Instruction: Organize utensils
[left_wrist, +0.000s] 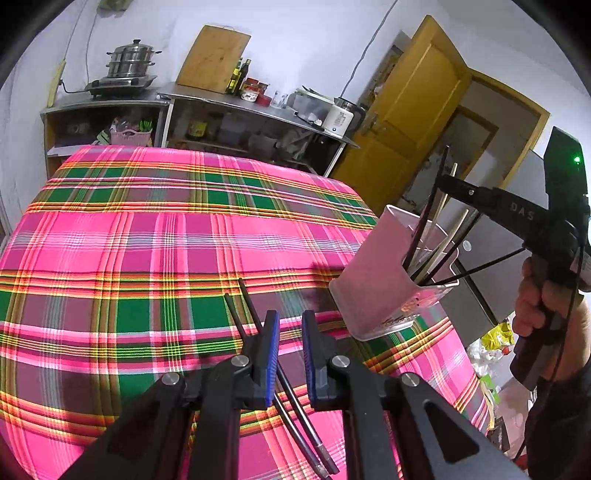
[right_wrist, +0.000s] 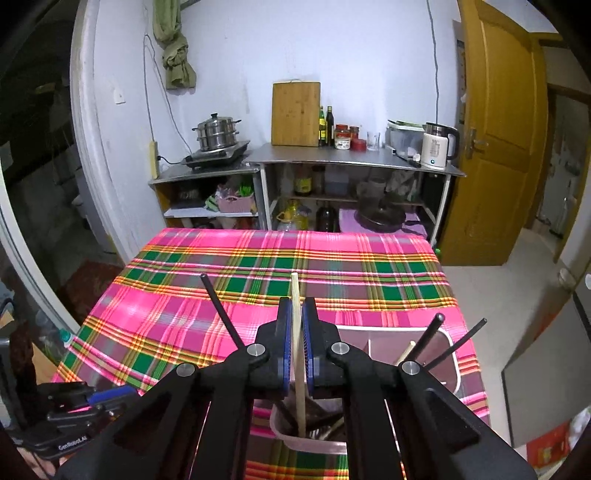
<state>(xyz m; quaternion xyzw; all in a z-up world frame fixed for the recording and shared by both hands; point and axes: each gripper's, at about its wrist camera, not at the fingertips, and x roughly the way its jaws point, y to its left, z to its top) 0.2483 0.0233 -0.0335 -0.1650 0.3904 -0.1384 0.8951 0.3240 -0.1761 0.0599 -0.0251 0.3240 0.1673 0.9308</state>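
A pink utensil holder (left_wrist: 373, 280) stands near the right edge of the plaid tablecloth (left_wrist: 147, 240) and holds several black and wooden chopsticks. My right gripper (right_wrist: 298, 325) is shut on a pale wooden chopstick (right_wrist: 295, 295), held upright with its lower end inside the holder (right_wrist: 448, 354). From the left wrist view the right gripper (left_wrist: 447, 181) hangs above the holder. My left gripper (left_wrist: 290, 332) is open, low over two black chopsticks (left_wrist: 295, 398) that lie on the cloth between and under its fingers.
A steel counter (right_wrist: 351, 158) stands behind the table with a steamer pot (right_wrist: 216, 133), cutting board (right_wrist: 295, 112), bottles and a white kettle (right_wrist: 437, 146). A yellow door (right_wrist: 495, 129) stands open at the right. The left gripper's body (right_wrist: 74, 413) shows at lower left.
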